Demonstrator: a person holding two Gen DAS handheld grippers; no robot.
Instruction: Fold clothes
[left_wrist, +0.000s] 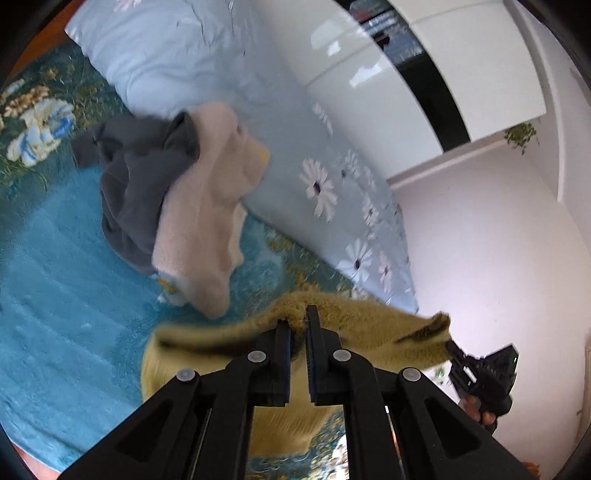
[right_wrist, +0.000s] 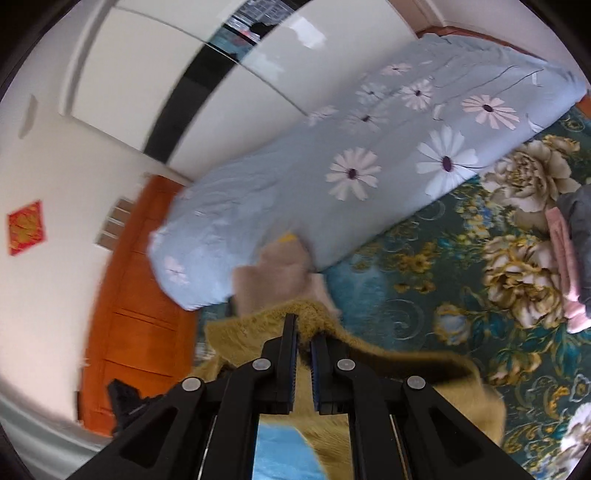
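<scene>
A fuzzy mustard-yellow garment hangs stretched between both grippers above the bed. My left gripper is shut on its upper edge. My right gripper is shut on the same garment at another part of its edge; it also shows in the left wrist view, pinching the garment's far corner. A heap of a dark grey garment and a beige fuzzy garment lies on the bed beyond; the beige one shows in the right wrist view.
A teal floral bedspread covers the bed, with a plain blue blanket over part of it. A long light-blue daisy-print pillow lies along the far side. Folded pink and grey clothes sit at the right. A white wardrobe stands behind.
</scene>
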